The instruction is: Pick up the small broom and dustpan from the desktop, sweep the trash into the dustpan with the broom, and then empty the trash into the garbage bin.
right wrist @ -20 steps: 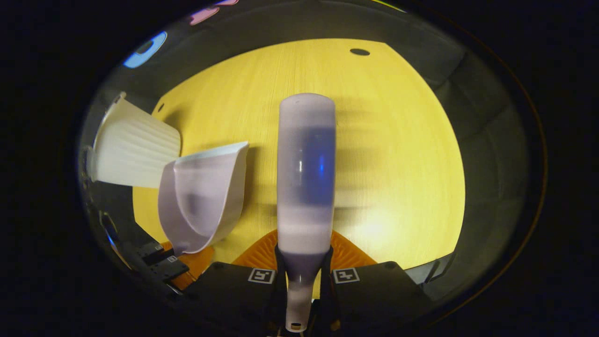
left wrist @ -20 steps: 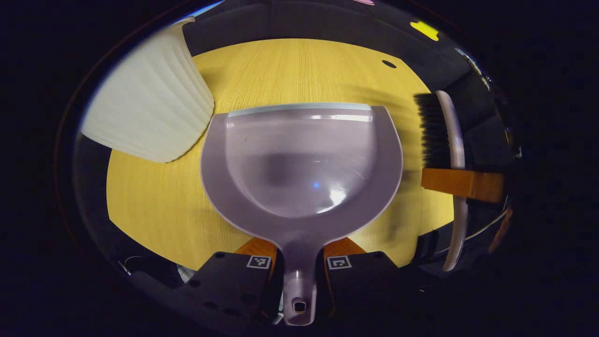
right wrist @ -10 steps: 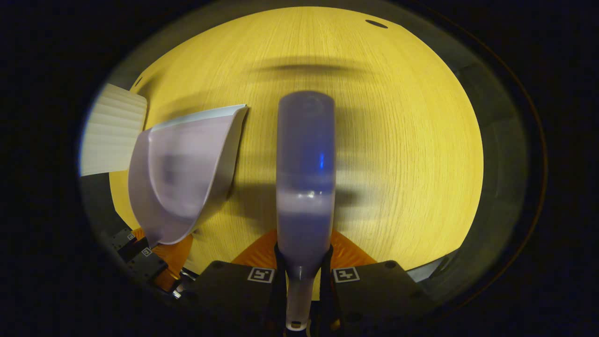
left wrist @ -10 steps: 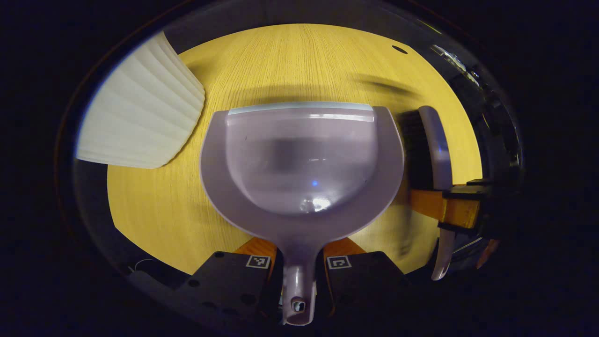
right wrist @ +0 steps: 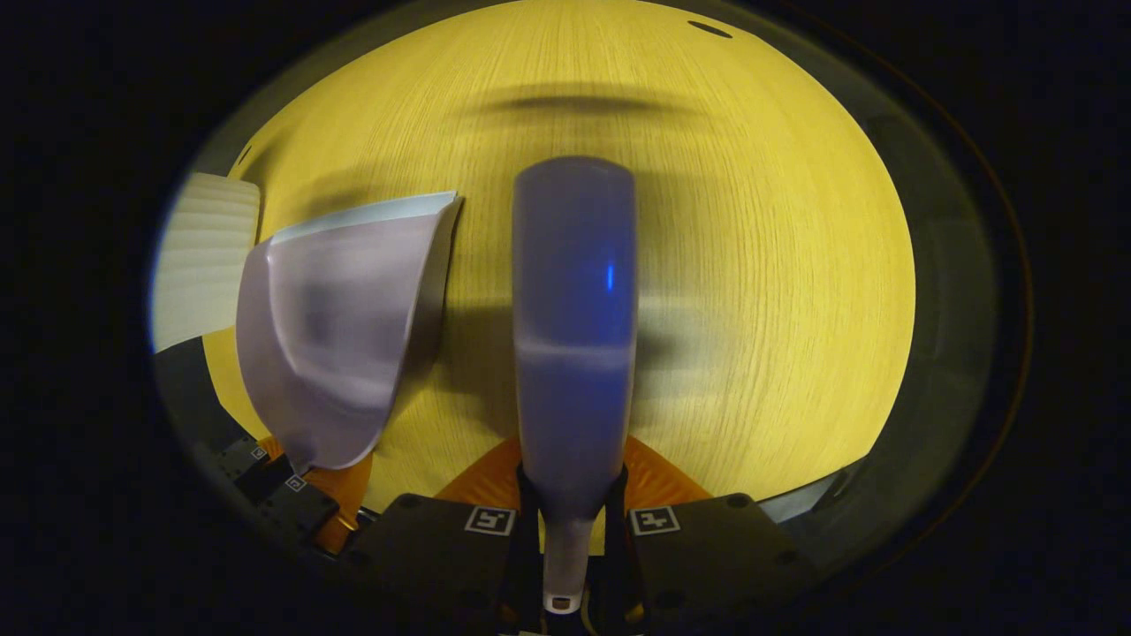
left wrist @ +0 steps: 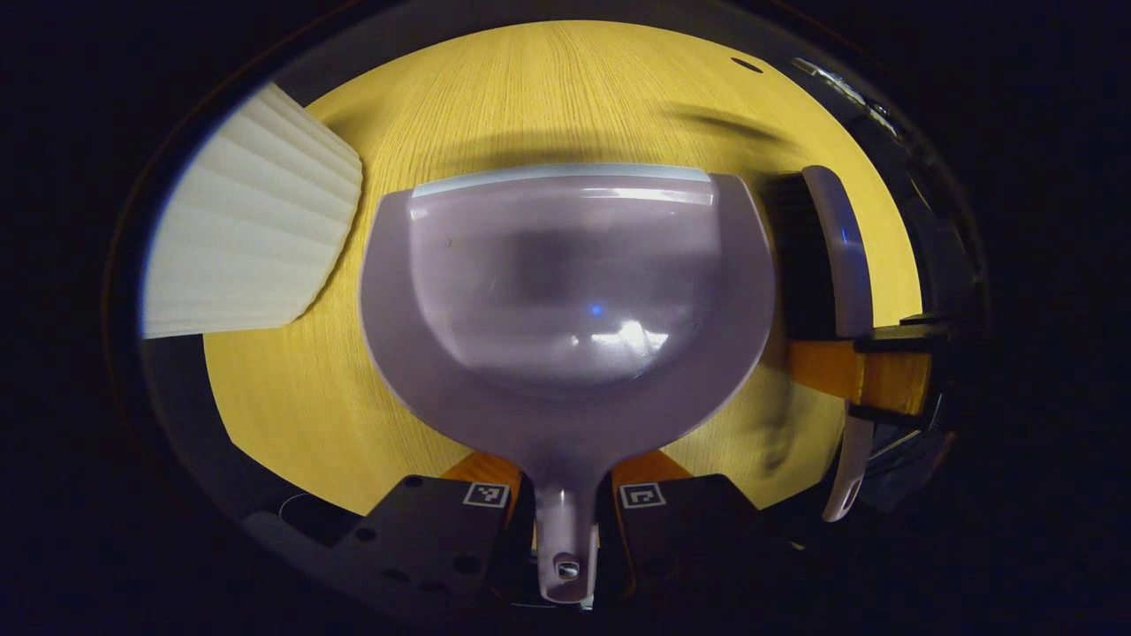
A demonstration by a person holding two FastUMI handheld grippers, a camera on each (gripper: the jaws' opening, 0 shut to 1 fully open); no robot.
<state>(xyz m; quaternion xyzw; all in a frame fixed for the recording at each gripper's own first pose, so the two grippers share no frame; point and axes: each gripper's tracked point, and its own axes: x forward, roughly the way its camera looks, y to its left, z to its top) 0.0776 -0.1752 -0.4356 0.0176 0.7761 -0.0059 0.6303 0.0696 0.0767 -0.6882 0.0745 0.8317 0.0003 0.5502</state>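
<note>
Lilac plastic fills my left gripper view — the dustpan (left wrist: 565,291) sits with its handle clamped between the two fingers of my left gripper (left wrist: 565,521), its pale front lip toward the far side of the yellow wooden desktop (left wrist: 292,406). A ribbed white garbage bin (left wrist: 252,238) stands just beside the pan, on its left. My right gripper (right wrist: 570,530) has its jaws closed on the handle of the broom (right wrist: 574,309) — from the left gripper view I see its dark bristles facing the pan's right edge, close by it.
</note>
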